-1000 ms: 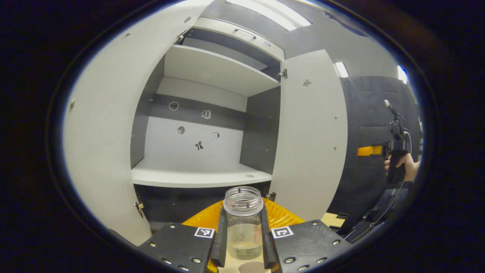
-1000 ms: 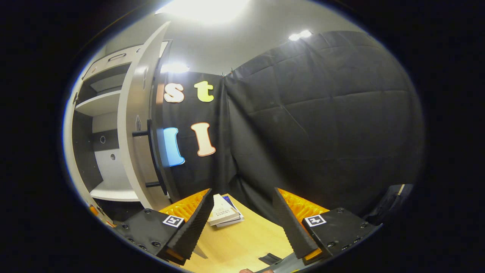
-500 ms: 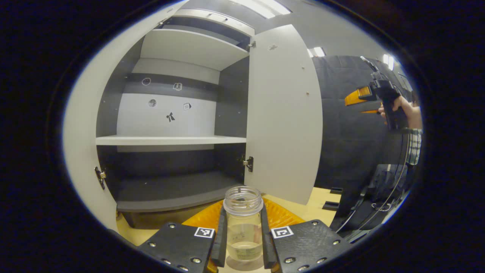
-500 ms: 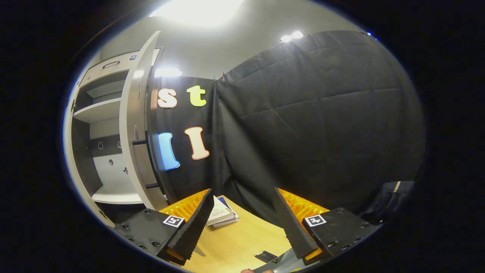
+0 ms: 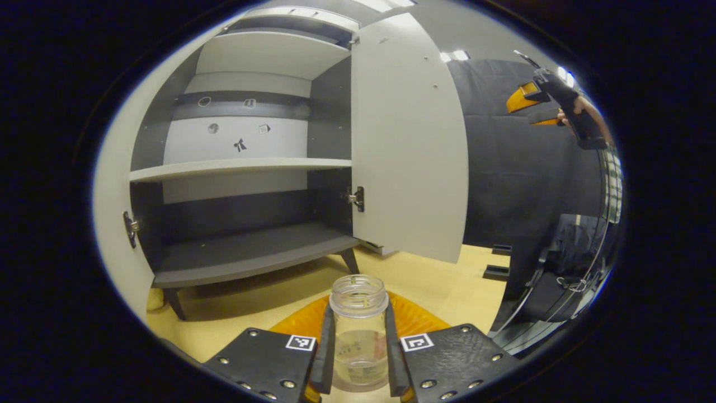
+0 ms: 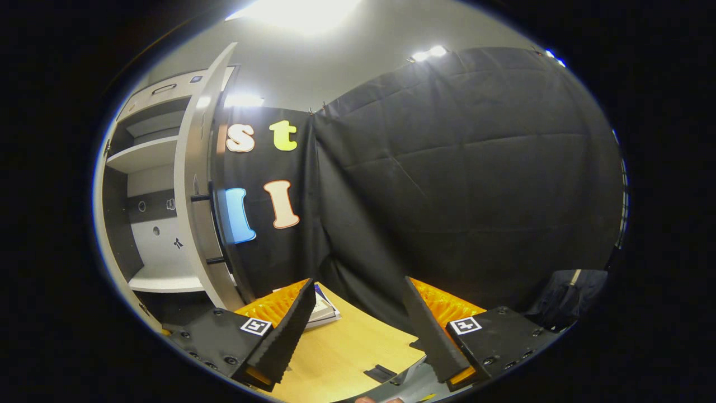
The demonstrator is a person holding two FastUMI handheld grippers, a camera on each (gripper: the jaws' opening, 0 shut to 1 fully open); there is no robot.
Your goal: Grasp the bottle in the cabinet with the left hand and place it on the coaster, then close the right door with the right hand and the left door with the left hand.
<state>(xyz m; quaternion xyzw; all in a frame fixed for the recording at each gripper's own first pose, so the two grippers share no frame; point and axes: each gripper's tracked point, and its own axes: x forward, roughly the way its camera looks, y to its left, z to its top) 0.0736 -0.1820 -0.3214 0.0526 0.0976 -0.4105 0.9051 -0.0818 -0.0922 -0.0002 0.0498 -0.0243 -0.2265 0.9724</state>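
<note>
Left gripper view: your left tongs (image 5: pixel 358 352) are clamped on the bottle (image 5: pixel 358 330) — one finger presses each side of its clear body, just below the threaded neck. The bottle stands upright between the fingers, open at the mouth, with a little liquid at its base. You cannot tell from this view whether its base touches the surface (image 5: pixel 263 302) or what lies directly under it. Behind the bottle stands the cabinet (image 5: pixel 246 168) on short legs, both doors swung wide. The right door (image 5: pixel 408 145) hangs open at the centre of the view, its hinge showing on the inner edge; the left door (image 5: pixel 114 184) fills the left margin. The lower shelf (image 5: pixel 246 254) and the middle shelf (image 5: pixel 240 166) carry nothing. At the upper right, well apart from the cabinet, your hand (image 5: pixel 584 109) holds the right tongs (image 5: pixel 531 106) raised before the dark cloth.

Right gripper view: your right tongs (image 6: pixel 358 324) stand apart — fingers spread wide with nothing between them — above the wooden surface (image 6: pixel 347 347). The right door (image 6: pixel 196 184) shows edge-on at the left with its bar handle (image 6: pixel 215 229) facing the cloth. A small stack of books (image 6: pixel 323 308) lies on the surface near the door's foot.
</note>
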